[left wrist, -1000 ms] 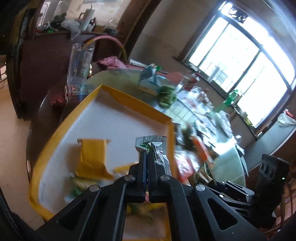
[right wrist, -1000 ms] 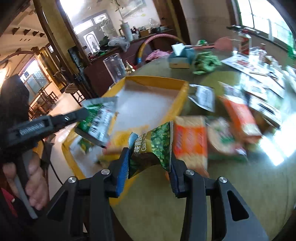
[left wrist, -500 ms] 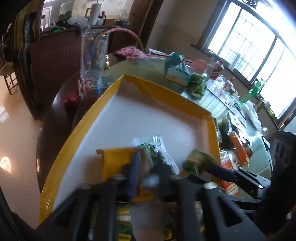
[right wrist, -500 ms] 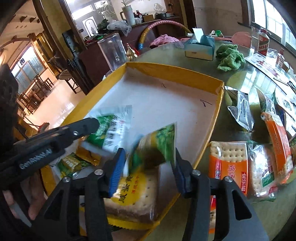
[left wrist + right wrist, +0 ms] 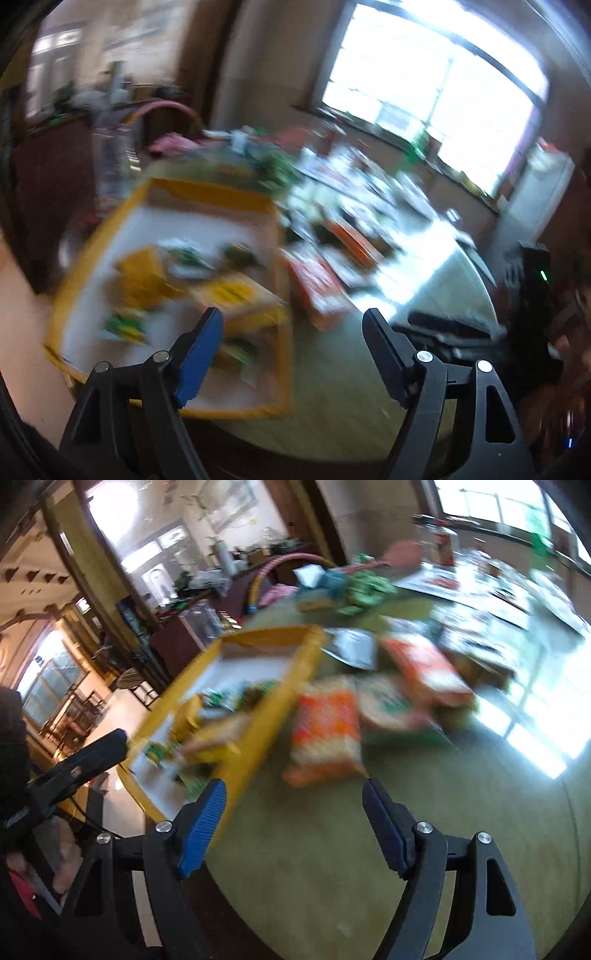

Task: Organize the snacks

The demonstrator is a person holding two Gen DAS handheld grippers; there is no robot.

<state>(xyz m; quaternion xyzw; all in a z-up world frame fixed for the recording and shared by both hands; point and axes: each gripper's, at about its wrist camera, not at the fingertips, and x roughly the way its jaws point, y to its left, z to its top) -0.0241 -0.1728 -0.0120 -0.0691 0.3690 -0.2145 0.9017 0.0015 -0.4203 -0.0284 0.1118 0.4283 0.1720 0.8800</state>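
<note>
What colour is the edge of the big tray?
Yellow. The tray's rim shows best in the right wrist view.

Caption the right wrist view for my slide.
Right gripper opening, empty, above the green table; orange cracker pack ahead, beside the yellow-rimmed tray of snacks.

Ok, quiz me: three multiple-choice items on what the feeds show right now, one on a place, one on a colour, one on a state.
1. The orange cracker pack lies:
A inside the tray
B on the table beside the tray
C on the floor

2. The tray rim is:
A yellow
B blue
C black

3. The right gripper jaws:
A clamp a packet
B are opening, nothing between them
C clamp the tray

Answers:
1 B, it sits outside the rim.
2 A, the rim shows yellow.
3 B, only table shows between them.
</note>
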